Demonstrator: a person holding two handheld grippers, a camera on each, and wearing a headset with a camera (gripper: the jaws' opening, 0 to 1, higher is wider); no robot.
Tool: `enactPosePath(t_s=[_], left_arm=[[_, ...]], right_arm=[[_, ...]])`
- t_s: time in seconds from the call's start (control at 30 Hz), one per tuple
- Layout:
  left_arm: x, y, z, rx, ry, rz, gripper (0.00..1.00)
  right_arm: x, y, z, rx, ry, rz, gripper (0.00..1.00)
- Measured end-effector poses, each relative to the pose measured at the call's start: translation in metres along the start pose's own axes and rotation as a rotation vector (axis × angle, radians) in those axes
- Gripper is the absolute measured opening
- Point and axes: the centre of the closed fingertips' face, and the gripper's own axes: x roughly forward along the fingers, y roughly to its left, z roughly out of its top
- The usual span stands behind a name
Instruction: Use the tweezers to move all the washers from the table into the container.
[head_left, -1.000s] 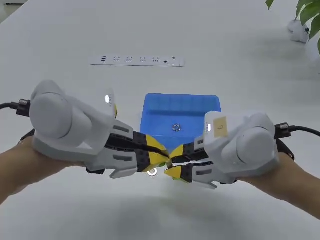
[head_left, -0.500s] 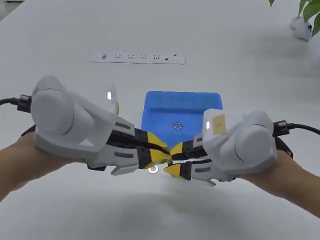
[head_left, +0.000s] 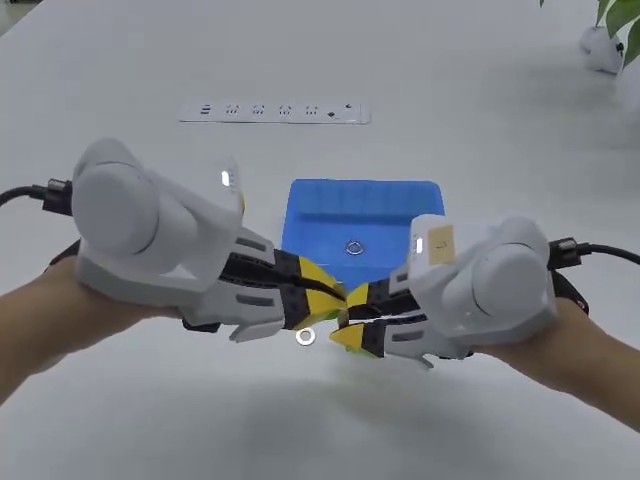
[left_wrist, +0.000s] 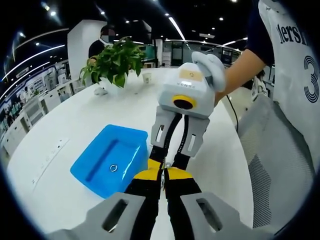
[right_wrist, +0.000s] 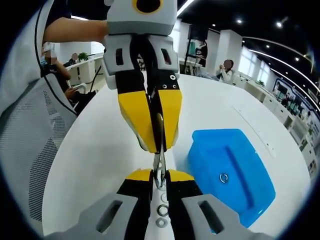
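Evidently left gripper (head_left: 332, 300) & right gripper (head_left: 347, 318) both clamped tight on tweezers (right_wrist: 159, 170); washer (head_left: 305, 337) under tips looked thin, light, prob. slippery: nip rim.

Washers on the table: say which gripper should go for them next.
Right gripper, likely: the washers lie right beneath it, seen between its jaws, with the tweezers reaching down there. The left gripper clamps the tweezers farther from them.

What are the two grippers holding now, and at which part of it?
They hold the tweezers, a thin metal strip that spans between both grippers. The left gripper is shut on one end and the right gripper on the other end.
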Motion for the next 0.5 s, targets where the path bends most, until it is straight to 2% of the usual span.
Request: enactPosePath(t_s=[0.13,0.27,0.5], left_arm=[[0.0006,-0.0005,-0.0009,-0.005,-0.002,-0.001,0.07],[-0.0010,-0.0019,-0.0025,0.006,0.025,-0.004,0.07],[-0.0019,-0.0044,-0.0031,0.015,0.032,-0.011,0.07]], right_arm=[[0.0002,0.0004,-0.0003,0.003,-0.009,0.002,0.11],[0.0010,0.0006,0.0007,0.034,-0.031,-0.018,0.11],[0.0008,0.0026,0.0012,0.012,-0.017,-0.017,0.11]])
